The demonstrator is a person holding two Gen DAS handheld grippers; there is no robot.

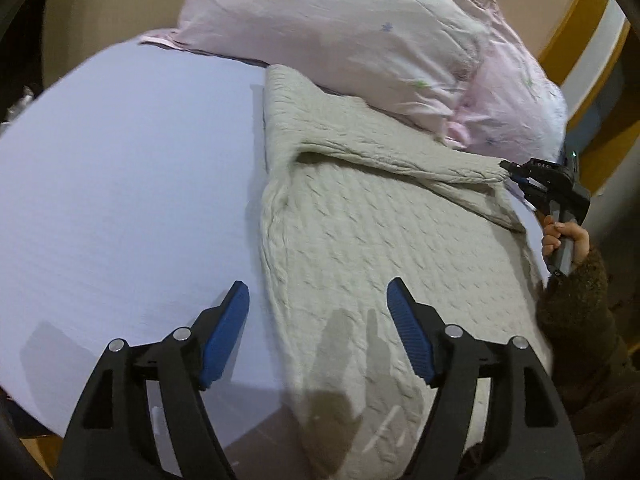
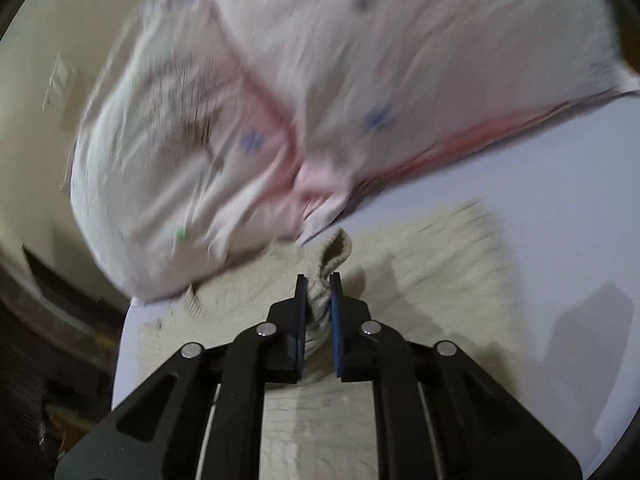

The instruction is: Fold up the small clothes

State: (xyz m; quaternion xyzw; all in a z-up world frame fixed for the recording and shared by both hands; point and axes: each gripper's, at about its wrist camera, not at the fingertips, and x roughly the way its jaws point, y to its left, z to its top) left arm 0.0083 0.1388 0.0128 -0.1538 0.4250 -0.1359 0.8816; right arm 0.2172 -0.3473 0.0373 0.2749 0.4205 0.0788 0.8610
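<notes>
A beige cable-knit sweater lies on a pale lilac bed sheet. My left gripper is open and empty, hovering over the sweater's near left edge. My right gripper is shut on the end of a sleeve that is drawn across the sweater toward the right. In the right wrist view the right gripper pinches the sleeve cuff between its fingers, with the sweater body below; that view is blurred.
A pink floral pillow rests on the sweater's far edge and also shows in the right wrist view. A wooden bed frame stands at the far right. The bed's front edge runs below my left gripper.
</notes>
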